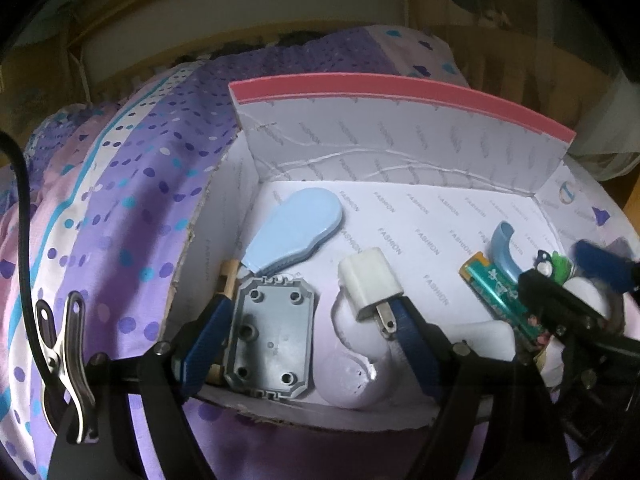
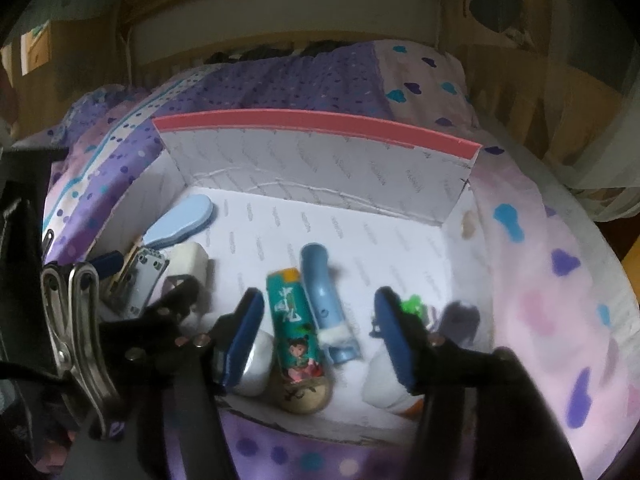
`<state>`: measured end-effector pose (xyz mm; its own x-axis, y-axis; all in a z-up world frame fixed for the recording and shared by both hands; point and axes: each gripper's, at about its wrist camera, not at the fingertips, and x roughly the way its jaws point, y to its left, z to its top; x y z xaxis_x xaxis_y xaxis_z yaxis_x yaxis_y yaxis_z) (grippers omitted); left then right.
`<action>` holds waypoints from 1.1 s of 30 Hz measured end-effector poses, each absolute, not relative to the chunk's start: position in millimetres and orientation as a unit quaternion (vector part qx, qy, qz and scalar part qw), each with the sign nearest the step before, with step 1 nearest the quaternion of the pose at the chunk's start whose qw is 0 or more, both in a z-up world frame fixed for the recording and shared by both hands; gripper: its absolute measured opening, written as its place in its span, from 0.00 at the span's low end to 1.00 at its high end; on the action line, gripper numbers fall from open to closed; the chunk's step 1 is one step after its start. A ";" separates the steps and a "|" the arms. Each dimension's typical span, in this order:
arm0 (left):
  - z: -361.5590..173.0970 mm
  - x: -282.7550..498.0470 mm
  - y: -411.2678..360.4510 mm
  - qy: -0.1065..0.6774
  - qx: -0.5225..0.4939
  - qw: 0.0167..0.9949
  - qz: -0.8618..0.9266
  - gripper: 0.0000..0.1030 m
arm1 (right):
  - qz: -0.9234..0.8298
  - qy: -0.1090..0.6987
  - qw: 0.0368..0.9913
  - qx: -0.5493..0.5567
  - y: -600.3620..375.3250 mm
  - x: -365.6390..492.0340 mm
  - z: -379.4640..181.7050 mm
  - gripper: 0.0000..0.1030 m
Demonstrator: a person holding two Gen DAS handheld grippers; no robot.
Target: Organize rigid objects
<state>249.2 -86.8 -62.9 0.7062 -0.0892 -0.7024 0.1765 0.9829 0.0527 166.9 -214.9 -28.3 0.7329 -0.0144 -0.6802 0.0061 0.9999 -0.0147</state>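
Between right hand-held gripper [image 2: 320, 334] fingers: green tube [image 2: 294, 320]

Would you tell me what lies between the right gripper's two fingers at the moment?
In the right wrist view, the green tube and the blue curved tube lie on the box floor between the fingers, neither gripped.

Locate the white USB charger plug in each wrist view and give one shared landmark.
Left wrist: white USB charger plug at centre, prongs toward the left gripper.
Right wrist: it sits at left, beside the grey plate.
Shared landmark: the box's pink-edged flap at the back.
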 end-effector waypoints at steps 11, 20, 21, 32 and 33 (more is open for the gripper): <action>-60.8 240.7 -86.4 0.371 0.056 0.924 -0.070 0.83 | -0.021 0.380 0.925 0.027 -227.6 163.6 -32.3 0.85; -61.0 231.3 -83.7 0.368 0.052 0.926 -0.067 0.83 | -0.021 0.374 0.927 0.018 -225.4 151.2 -35.9 0.86; -60.6 229.7 -83.7 0.368 0.051 0.926 -0.067 0.83 | -0.020 0.374 0.927 0.020 -225.8 149.7 -35.9 0.86; -53.5 213.0 -82.8 0.367 0.039 0.927 -0.068 0.83 | -0.010 0.368 0.929 0.032 -231.2 134.4 -33.6 0.86; -51.8 209.8 -82.8 0.364 0.038 0.928 -0.067 0.83 | -0.010 0.367 0.930 0.031 -231.2 132.3 -32.5 0.86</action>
